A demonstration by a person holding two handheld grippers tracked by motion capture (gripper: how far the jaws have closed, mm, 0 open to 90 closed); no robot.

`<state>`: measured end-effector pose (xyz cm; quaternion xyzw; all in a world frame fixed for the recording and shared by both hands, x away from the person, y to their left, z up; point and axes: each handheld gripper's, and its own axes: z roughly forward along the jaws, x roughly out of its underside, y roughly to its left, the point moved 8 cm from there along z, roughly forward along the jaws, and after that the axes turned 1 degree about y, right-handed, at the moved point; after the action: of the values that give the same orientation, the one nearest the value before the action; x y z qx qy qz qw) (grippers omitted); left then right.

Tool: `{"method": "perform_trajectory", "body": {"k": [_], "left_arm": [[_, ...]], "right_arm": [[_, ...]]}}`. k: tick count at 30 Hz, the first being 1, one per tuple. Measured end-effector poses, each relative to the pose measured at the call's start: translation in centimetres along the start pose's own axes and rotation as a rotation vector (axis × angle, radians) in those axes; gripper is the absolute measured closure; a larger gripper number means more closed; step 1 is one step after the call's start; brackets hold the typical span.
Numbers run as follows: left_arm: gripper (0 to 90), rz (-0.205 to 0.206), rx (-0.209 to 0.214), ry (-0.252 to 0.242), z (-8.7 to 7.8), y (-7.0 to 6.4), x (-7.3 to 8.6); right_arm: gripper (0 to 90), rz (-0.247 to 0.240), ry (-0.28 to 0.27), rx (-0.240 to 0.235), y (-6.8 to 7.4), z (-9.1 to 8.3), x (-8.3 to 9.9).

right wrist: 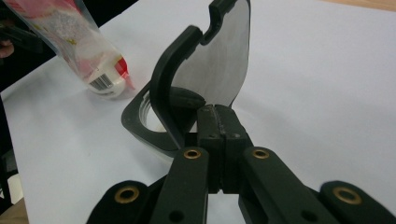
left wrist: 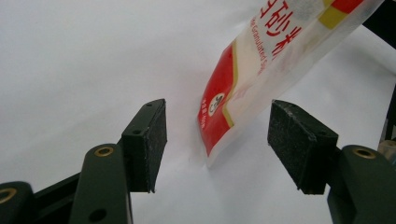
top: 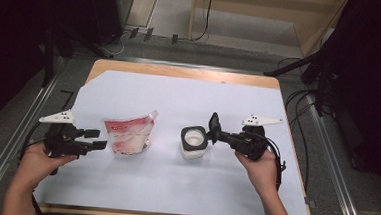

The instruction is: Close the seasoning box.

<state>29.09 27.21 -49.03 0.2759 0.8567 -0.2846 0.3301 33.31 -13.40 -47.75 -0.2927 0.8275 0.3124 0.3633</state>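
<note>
Left gripper (left wrist: 217, 140) wide before sugar pouch (left wrist: 261, 70), "Granulated" legible. Right gripper (right wrist: 218, 122) pinched jar's (top: 194, 144) lid (right wrist: 205, 70).

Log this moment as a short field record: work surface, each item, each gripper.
surface: white sheet over a wooden table
pouch: red-and-white plastic spouted pouch, lying flat, left of centre
container: white square jar with black rim, flip lid raised upright
left gripper: jaws open, facing the pouch's edge, not touching it
right gripper: jaws shut at the base of the lid
</note>
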Motion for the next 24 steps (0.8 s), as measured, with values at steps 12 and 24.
{"method": "perform_trajectory", "body": {"k": [12, 24], "left_arm": [[38.5, -0.036, -0.055, -0.020, -0.3, 1.1, -0.2], [37.6, -0.056, -0.077, 0.001, 0.5, 1.5, -0.3]], "right_arm": [[90.0, 0.000, 0.010, -0.006, 0.4, 0.8, 0.1], [90.0, 0.005, 0.000, -0.026, 1.1, 1.6, -0.1]]}}
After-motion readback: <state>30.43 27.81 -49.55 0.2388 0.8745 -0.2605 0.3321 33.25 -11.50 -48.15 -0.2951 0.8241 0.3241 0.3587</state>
